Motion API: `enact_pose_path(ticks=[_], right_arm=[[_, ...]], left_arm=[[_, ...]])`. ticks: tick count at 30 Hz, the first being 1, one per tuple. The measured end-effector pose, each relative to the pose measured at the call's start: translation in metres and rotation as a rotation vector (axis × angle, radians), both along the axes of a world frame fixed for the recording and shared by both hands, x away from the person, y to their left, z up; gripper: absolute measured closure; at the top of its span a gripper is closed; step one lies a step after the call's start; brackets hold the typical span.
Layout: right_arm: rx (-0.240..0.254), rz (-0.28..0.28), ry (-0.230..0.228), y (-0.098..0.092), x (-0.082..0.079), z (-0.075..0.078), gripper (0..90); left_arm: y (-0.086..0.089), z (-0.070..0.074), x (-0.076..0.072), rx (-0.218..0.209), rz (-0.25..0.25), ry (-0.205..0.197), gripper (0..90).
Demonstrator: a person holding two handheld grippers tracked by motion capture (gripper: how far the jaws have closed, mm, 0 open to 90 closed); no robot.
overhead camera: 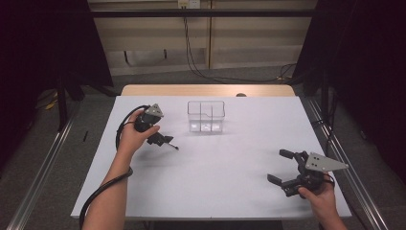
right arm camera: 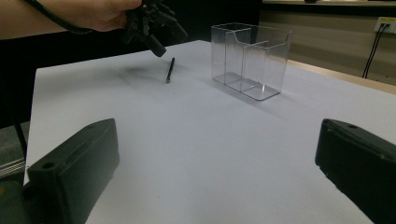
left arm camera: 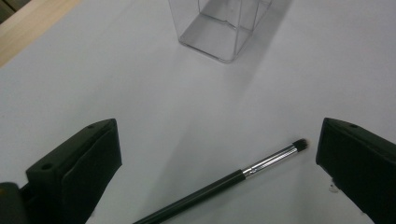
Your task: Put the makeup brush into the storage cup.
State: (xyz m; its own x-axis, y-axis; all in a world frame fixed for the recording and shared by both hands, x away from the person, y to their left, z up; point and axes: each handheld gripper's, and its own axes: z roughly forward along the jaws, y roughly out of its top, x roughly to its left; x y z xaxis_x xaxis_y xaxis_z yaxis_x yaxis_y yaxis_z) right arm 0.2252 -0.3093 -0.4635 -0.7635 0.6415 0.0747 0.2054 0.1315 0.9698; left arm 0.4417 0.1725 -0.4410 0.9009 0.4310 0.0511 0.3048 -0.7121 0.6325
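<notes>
Two wide-apart jaws of the left gripper [left arm camera: 219, 168] flank the brush [left arm camera: 224, 182] lying flat on the table [left arm camera: 140, 93].

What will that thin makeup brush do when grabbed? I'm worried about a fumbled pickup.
The makeup brush lies flat between the left gripper's open jaws. Its round, slim handle may roll if nudged. It looks stiff and light, and the glossy handle may slip. Its low profile probably demands jaws closing near the table.

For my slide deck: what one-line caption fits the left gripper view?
Open left gripper poised over a black makeup brush lying on the white table, clear organizer beyond.
</notes>
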Motion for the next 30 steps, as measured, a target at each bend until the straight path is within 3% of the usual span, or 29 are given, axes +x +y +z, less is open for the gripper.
enact_pose_path(ticks=[2, 9, 12, 30], right_arm=[[-0.001, 0.001, 0.0, 0.0, 0.0, 0.0, 0.0], [0.0, 0.002, 0.0, -0.001, 0.0, 0.0, 0.0], [-0.001, 0.004, 0.0, -0.001, 0.0, 0.0, 0.0], [-0.002, 0.005, 0.002, -0.001, 0.0, -0.001, 0.0]], left_arm=[[-0.002, -0.001, 0.001, 0.001, 0.011, 0.013, 0.0], [-0.005, 0.0, 0.005, 0.062, -0.01, 0.054, 0.0], [-0.008, 0.0, 0.007, 0.116, -0.041, 0.071, 0.0], [-0.013, -0.006, 0.011, 0.21, -0.064, 0.104, 0.0]])
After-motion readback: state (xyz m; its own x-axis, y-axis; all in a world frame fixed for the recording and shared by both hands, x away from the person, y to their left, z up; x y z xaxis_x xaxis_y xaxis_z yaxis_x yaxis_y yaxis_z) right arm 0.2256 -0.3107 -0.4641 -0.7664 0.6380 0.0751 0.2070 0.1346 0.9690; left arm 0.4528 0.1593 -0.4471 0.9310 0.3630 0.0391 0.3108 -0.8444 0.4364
